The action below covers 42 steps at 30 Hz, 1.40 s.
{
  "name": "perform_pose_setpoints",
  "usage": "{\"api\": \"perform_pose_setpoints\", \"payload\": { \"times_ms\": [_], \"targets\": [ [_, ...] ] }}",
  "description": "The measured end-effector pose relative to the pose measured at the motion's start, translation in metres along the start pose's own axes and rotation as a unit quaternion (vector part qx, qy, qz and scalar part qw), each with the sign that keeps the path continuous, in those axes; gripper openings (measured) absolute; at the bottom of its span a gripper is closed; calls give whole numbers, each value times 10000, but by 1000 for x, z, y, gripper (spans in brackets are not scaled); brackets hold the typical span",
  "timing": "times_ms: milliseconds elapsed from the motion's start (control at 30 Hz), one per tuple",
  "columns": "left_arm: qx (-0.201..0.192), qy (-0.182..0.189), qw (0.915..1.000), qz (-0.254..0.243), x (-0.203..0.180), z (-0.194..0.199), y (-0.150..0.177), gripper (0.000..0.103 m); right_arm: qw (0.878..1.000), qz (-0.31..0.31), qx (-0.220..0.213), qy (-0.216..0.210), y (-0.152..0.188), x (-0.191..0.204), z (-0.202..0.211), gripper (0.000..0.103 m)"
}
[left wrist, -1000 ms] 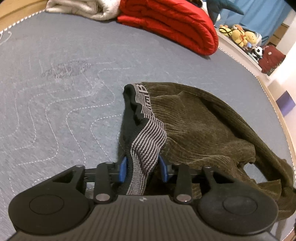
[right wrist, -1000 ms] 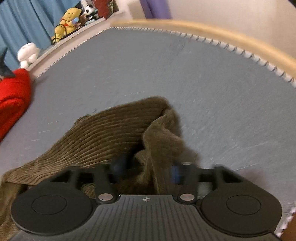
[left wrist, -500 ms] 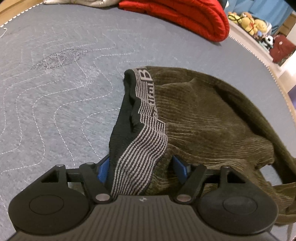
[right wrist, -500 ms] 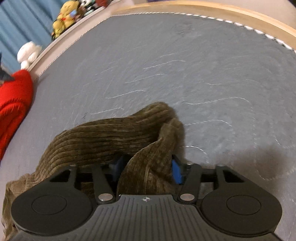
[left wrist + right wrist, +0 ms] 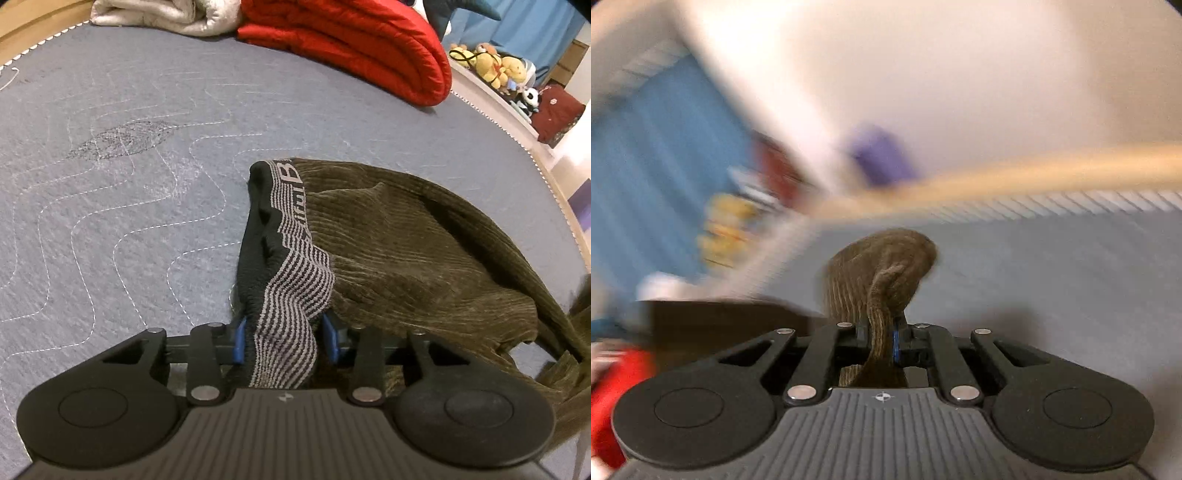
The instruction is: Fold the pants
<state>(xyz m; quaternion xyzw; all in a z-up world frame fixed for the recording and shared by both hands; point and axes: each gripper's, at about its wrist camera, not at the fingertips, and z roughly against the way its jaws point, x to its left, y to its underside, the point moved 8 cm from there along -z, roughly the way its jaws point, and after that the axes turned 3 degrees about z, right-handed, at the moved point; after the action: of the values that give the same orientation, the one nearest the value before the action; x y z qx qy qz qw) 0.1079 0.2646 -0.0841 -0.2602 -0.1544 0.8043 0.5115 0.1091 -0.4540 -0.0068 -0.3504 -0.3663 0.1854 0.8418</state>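
Currently the grasp-and-lift step is in hand. The left gripper [image 5: 284,341] has its jaws closing on the striped waistband [image 5: 291,295] of the brown corduroy pants [image 5: 406,251], which lie bunched on the grey quilted bed [image 5: 129,221]. The right gripper [image 5: 882,341] is clenched on a pants fold [image 5: 882,280], jaws closing. Next, spreading flat is judged necessary. The legs are cut off at the bed's right edge; the right view is blurred.

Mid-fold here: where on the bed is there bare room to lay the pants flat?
Free: the grey quilt left of the striped waistband, up to the cream blanket and red duvet at the far edge. Crowded: the right side, under the olive pants; plush toys line the ledge beyond.
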Motion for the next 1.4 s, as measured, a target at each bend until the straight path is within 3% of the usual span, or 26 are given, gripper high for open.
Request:
{"api": "perform_pose_setpoints", "payload": {
  "times_ms": [100, 167, 300, 400, 433, 500, 600, 700, 733, 867, 933, 1000, 1067, 1100, 1167, 1233, 1300, 1367, 1400],
  "targets": [
    [-10, 121, 9999, 7, 1, 7, 0, 38, 9929, -369, 649, 925, 17, -49, -11, 9],
    [-60, 223, 9997, 19, -1, 14, -2, 36, 9909, -555, 702, 1010, 15, -67, -4, 9],
    [-104, 592, 9977, 299, -5, 33, -1, 27, 9937, -507, 172, 985, -10, -78, 36, 8],
    [-14, 767, 9958, 493, -6, 50, 11, 26, 9869, -163, -512, 1520, -28, -94, 70, 8],
    [-16, 738, 9960, 502, -5, 56, 15, 26, 9842, -93, -549, 1680, -29, -103, 74, 8],
    [60, 690, 9963, 513, 0, 62, 21, 26, 9806, -49, -154, 1955, -23, -121, 69, 9],
    [388, 565, 9956, 633, 13, 50, 32, 26, 9690, 51, 936, 2285, 9, -148, 50, 9],
    [576, 382, 9959, 591, 20, 35, 37, 28, 9591, 149, 1275, 2522, 23, -152, 44, 13],
    [597, 353, 9960, 563, 20, 34, 39, 31, 9592, 188, 1262, 2522, 20, -153, 42, 13],
    [531, 19, 9975, 473, 21, 34, 35, 59, 9580, 169, 956, 2698, 12, -157, 47, 28],
    [185, -414, 9984, 327, 25, 43, 25, 63, 9574, 70, 671, 2806, 1, -162, 58, 33],
    [-504, -994, 9934, -284, 17, 63, 11, 63, 9616, 27, 235, 2733, -17, -161, 72, 37],
    [-1049, -1174, 9829, -953, -3, 78, 3, 63, 9670, 150, -186, 2538, -29, -150, 83, 50],
    [-1198, -1009, 9808, -1160, -15, 83, 3, 62, 9719, 228, -300, 2323, -30, -142, 84, 51],
    [-1072, -419, 9849, -1293, -37, 81, 10, 60, 9832, 546, -248, 1725, -27, -118, 81, 54],
    [-668, 243, 9891, -1292, -59, 71, 22, 55, 9907, 917, 208, 988, -9, -93, 68, 55],
    [-458, 373, 9858, -1574, -78, 62, 33, 53, 9889, 1039, 839, 655, 16, -83, 52, 55],
    [-429, 235, 9774, -2055, -90, 52, 42, 51, 9811, 826, 1510, 888, 44, -95, 36, 55],
    [-304, 228, 9763, -2131, -92, 45, 46, 51, 9695, 699, 1997, 1234, 63, -111, 25, 55]
  ]
}}
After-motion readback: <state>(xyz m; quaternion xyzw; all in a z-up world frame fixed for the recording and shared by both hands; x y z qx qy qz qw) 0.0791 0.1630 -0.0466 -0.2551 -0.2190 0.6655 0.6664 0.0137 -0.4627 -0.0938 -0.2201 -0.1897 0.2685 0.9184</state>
